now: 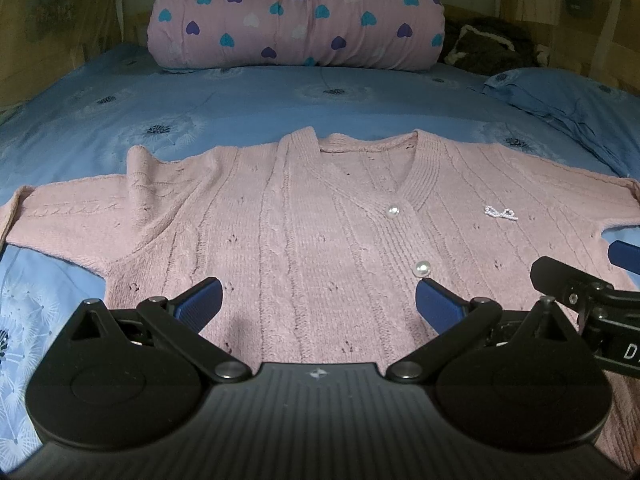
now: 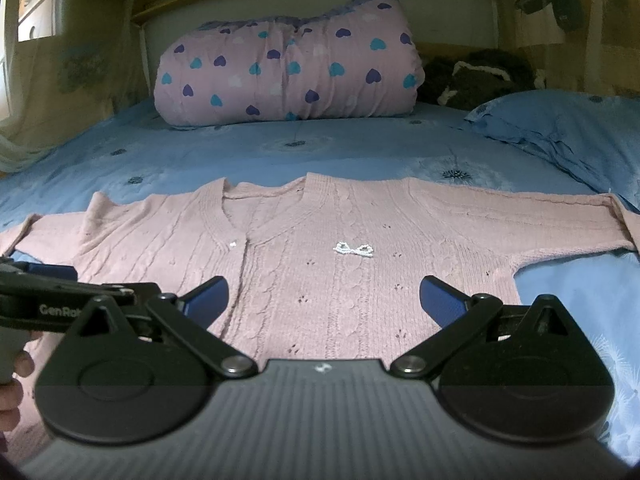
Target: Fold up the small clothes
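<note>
While the pink cable-knit cardigan (image 1: 304,216) lies spread front-up on the blue dandelion-print bed sheet (image 1: 160,96), sleeves out to either side, I judge it a soft, light, floppy thing that will sag and stretch wherever I lift it. It is not slippery; the knit should catch well on the blue pads.

Starting at the cardigan's left sleeve (image 1: 68,208), I would pinch there near the cuff or at the shoulder seam, taking the fabric's edge and not a single loop of yarn. My left tongs (image 1: 319,295) hover over the cardigan's lower hem with the jaws spread wide, holding nothing. Across the front run two pearl buttons (image 1: 393,211) and a small beaded bow (image 2: 353,249); I judge these fragile and would keep the pads off them.

My right tongs (image 2: 323,295) are likewise wide apart and empty, over the hem below the bow. The cardigan's right sleeve (image 2: 540,220) reaches toward the blue pillow (image 2: 568,132).

Beyond the cardigan's collar sits a rolled pink quilt with heart print (image 1: 296,16).

For writing, I read "GenRo" on the left tongs' body from the right wrist view, cut off, and a partial "D" from the left wrist view.
</note>
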`<state>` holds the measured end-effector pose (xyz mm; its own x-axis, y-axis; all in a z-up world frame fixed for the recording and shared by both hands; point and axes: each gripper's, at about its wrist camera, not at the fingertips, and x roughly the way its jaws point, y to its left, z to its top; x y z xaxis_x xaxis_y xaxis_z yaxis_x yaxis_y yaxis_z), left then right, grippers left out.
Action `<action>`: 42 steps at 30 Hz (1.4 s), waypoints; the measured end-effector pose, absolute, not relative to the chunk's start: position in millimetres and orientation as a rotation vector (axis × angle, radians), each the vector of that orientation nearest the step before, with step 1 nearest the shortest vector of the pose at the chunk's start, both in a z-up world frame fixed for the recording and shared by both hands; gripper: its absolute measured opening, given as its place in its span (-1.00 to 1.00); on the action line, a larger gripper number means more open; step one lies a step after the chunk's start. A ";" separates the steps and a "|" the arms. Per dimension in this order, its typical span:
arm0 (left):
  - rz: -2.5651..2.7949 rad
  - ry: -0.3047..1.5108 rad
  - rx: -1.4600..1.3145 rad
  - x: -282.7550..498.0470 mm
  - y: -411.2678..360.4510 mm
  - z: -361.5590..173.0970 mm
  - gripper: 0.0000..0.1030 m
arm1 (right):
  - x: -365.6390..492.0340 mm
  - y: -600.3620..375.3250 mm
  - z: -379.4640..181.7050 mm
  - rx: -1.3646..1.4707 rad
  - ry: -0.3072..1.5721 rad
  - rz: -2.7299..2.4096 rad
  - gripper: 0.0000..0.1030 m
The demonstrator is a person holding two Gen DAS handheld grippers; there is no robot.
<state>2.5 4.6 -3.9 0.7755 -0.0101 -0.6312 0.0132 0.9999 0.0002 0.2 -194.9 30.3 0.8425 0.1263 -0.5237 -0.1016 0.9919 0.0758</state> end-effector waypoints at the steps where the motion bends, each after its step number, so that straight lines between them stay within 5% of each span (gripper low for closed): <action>1: -0.013 0.681 0.005 2.6 4.6 -3.9 1.00 | 0.4 -195.1 30.5 0.047 0.556 0.120 1.00; 30: -0.035 0.715 -0.019 8.8 4.7 -5.5 1.00 | 3.0 -204.6 29.1 0.093 0.584 0.114 1.00; 42: -0.044 0.732 -0.011 11.2 4.1 -10.1 1.00 | 34.7 -290.8 61.2 0.044 0.604 -0.096 1.00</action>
<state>11.2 4.1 -10.1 0.7428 -0.0440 -0.6680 0.0363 0.9990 -0.0254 34.7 -290.8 61.2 0.8186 -0.0775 -0.5692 0.1030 0.9946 0.0128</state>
